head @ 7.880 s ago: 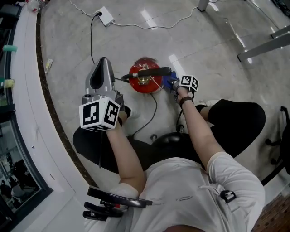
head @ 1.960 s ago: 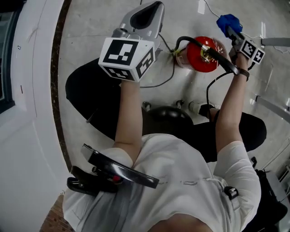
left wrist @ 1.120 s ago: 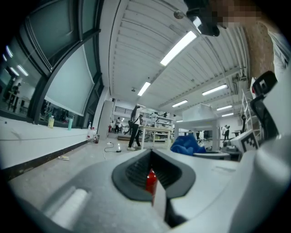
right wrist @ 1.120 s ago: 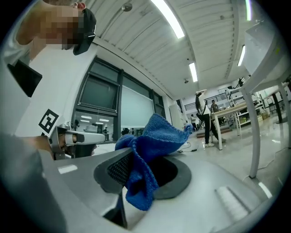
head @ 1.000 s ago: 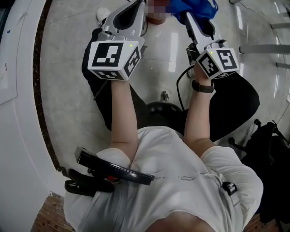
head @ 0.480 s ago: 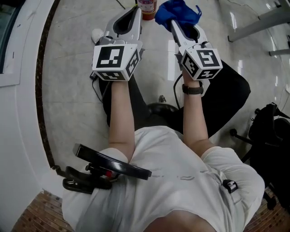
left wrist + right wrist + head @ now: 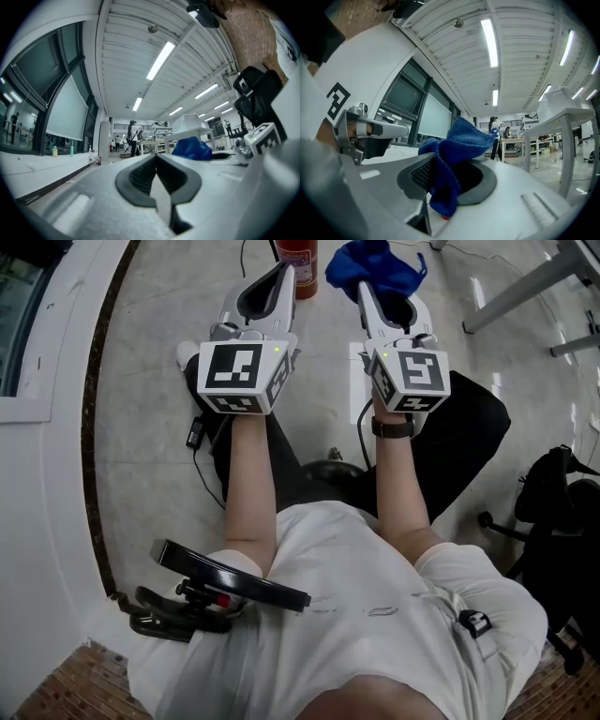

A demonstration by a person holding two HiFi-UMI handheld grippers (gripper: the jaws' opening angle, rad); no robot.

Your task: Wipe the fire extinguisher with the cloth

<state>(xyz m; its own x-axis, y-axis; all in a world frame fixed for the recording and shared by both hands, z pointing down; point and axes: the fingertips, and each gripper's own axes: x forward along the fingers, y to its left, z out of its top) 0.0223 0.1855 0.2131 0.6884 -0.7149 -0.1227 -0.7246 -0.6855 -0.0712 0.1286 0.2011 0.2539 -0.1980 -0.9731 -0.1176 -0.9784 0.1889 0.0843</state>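
The red fire extinguisher (image 7: 297, 259) stands on the floor at the top edge of the head view, only its lower body showing. My left gripper (image 7: 283, 273) points toward it, raised above the floor, jaws shut with nothing between them (image 7: 156, 158). Beside it, my right gripper (image 7: 362, 289) is shut on the blue cloth (image 7: 377, 262), which bunches up over its tips. In the right gripper view the blue cloth (image 7: 451, 154) hangs folded over the jaws. The blue cloth (image 7: 192, 149) also shows from the left gripper view. Neither gripper touches the extinguisher.
A white curved ledge with a dark border (image 7: 66, 427) runs along the left. A black cable and adapter (image 7: 197, 432) lie on the grey floor by the person's knee. Metal table legs (image 7: 525, 287) cross the top right. A black bag (image 7: 562, 493) sits at the right.
Both grippers have lifted off the extinguisher and drawn back side by side; the right one kept the cloth. In the last half second the extinguisher slid slightly higher in view.
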